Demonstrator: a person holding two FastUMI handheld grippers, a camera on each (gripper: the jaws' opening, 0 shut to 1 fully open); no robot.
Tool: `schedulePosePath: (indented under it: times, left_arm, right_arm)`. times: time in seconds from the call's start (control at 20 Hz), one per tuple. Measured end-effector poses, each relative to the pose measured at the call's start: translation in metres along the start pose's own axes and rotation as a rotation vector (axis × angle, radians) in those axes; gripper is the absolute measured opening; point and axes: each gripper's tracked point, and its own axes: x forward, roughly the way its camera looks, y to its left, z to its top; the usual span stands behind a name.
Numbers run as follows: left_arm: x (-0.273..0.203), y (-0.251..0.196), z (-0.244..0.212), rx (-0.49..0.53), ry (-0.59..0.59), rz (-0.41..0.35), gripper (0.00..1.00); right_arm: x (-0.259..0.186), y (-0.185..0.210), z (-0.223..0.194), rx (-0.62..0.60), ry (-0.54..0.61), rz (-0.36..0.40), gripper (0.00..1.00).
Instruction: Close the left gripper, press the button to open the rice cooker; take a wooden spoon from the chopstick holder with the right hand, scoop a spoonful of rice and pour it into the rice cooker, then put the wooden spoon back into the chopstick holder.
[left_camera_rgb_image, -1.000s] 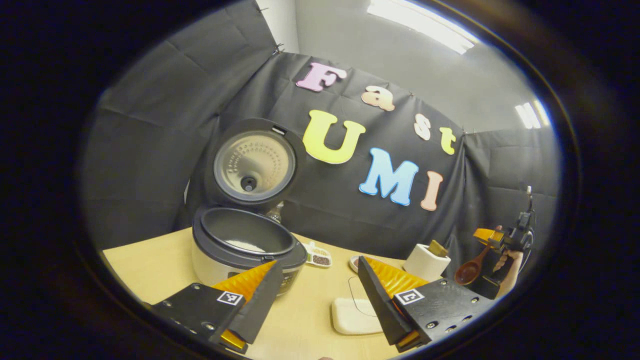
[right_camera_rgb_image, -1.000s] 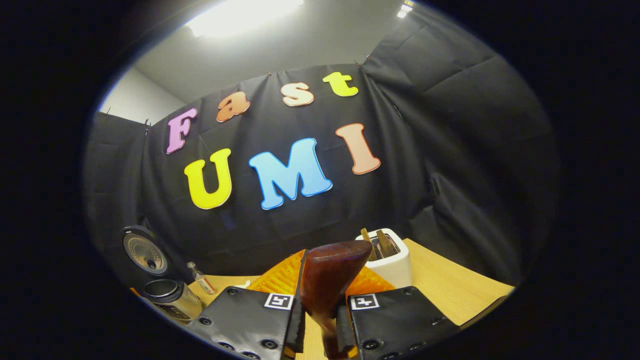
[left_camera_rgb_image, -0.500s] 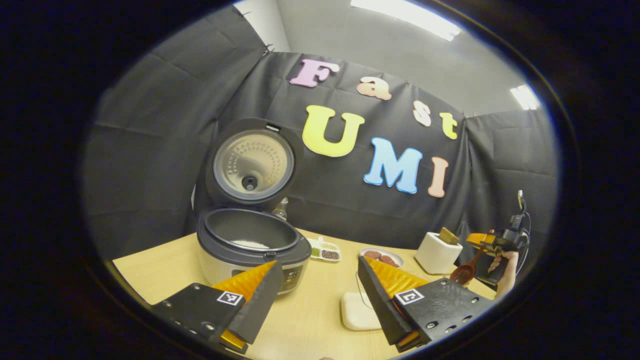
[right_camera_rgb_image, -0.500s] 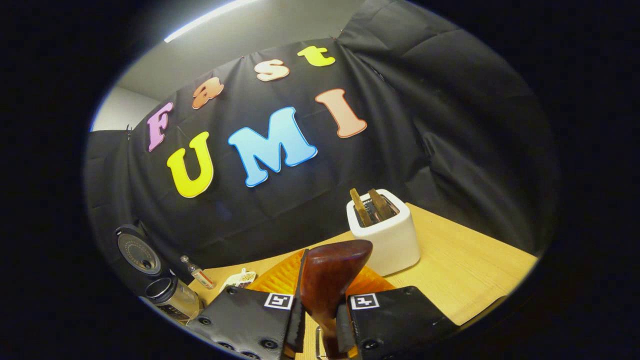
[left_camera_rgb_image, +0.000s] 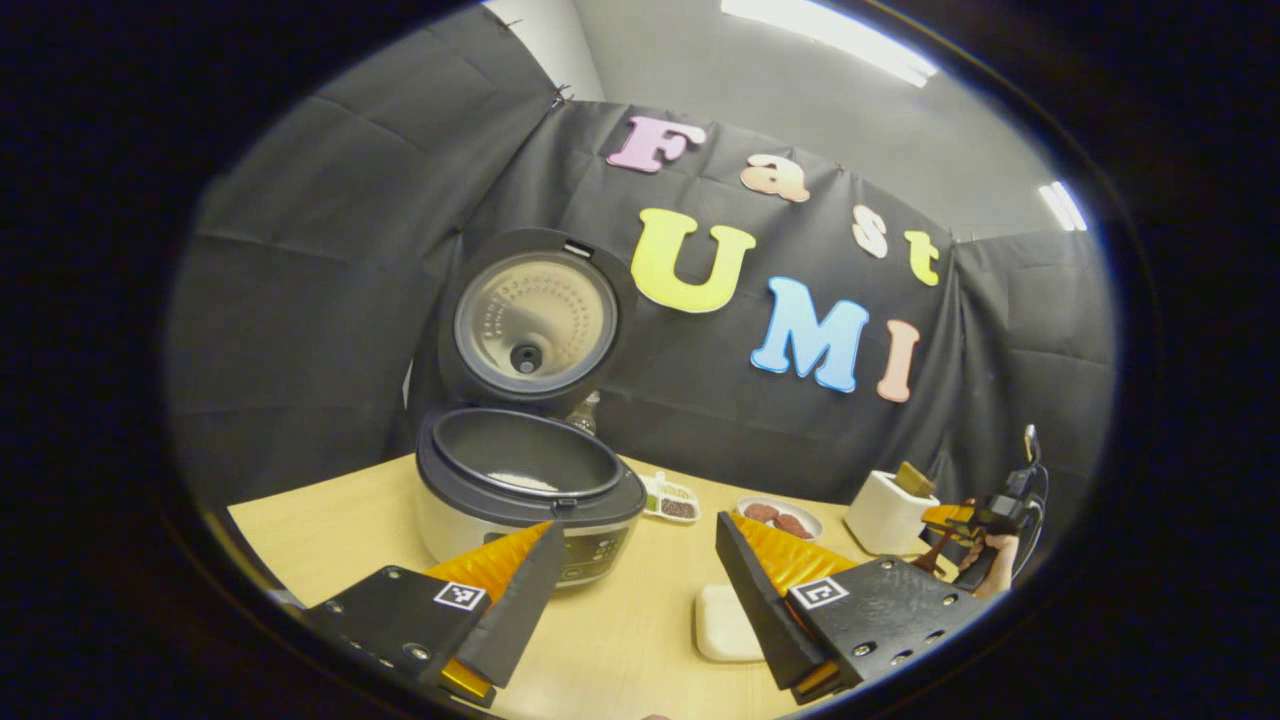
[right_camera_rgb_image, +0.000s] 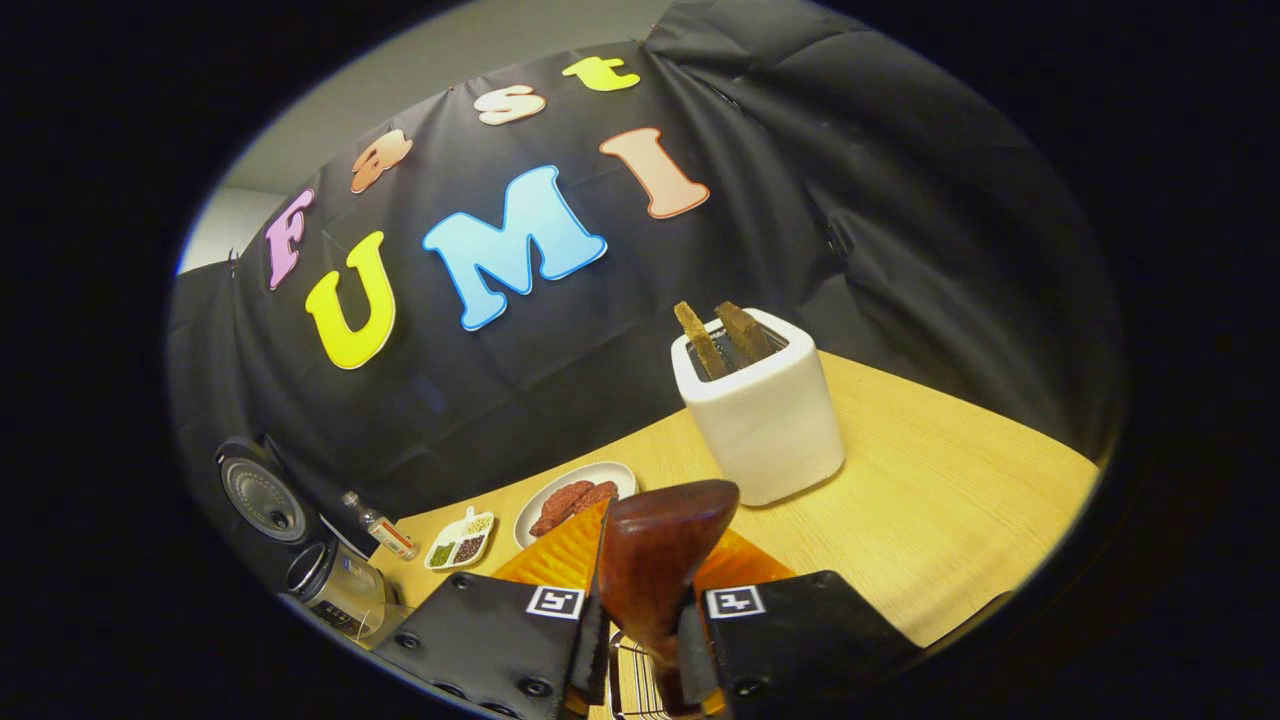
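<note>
In the left gripper view, the rice cooker (left_camera_rgb_image: 530, 490) stands at the left on the table (left_camera_rgb_image: 330, 510), lid raised upright. The left gripper (left_camera_rgb_image: 632, 585) hangs before it, jaws wide apart and holding nothing. At the right, the right gripper (right_camera_rgb_image: 640, 640) is clamped on the wooden spoon (right_camera_rgb_image: 655, 560), bowl forward, near the white chopstick holder (right_camera_rgb_image: 765, 410).

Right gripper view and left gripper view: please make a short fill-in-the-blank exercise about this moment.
1. The lid of the grey round rice cooker stands ____.
2. The right tongs are shut on the brown wooden ____.
3. The left tongs are ____.
4. Two brown slices stand in the white ____.

Missing words: open; spoon; open; toaster
</note>
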Motion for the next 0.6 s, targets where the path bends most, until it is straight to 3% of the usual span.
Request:
schedulePosePath:
  times: [0.05, 0.15, 0.3, 0.35, 0.5, 0.6]
  left_arm:
    - [0.0, 0.001, 0.007, -0.01, -0.019, 0.0, 0.94]
    - [-0.004, 0.004, 0.033, -0.016, -0.082, -0.002, 0.93]
    - [-0.002, 0.015, 0.079, 0.041, -0.177, 0.024, 0.94]
    - [0.001, 0.024, 0.096, 0.072, -0.206, 0.052, 0.94]
    - [0.012, 0.037, 0.148, 0.138, -0.294, 0.106, 0.92]
    - [0.024, 0.031, 0.183, 0.177, -0.334, 0.095, 0.94]
  right_arm:
    - [-0.002, -0.003, 0.004, -0.017, -0.012, 0.0, 0.22]
    - [-0.006, -0.006, 0.014, -0.086, -0.07, -0.025, 0.34]
    - [-0.026, -0.006, 0.026, -0.205, -0.134, -0.057, 0.91]
    - [-0.033, -0.006, 0.027, -0.241, -0.147, -0.066, 0.98]
    - [-0.062, -0.013, 0.045, -0.354, -0.225, -0.133, 0.98]
    - [-0.084, -0.004, 0.057, -0.405, -0.274, -0.142, 0.98]
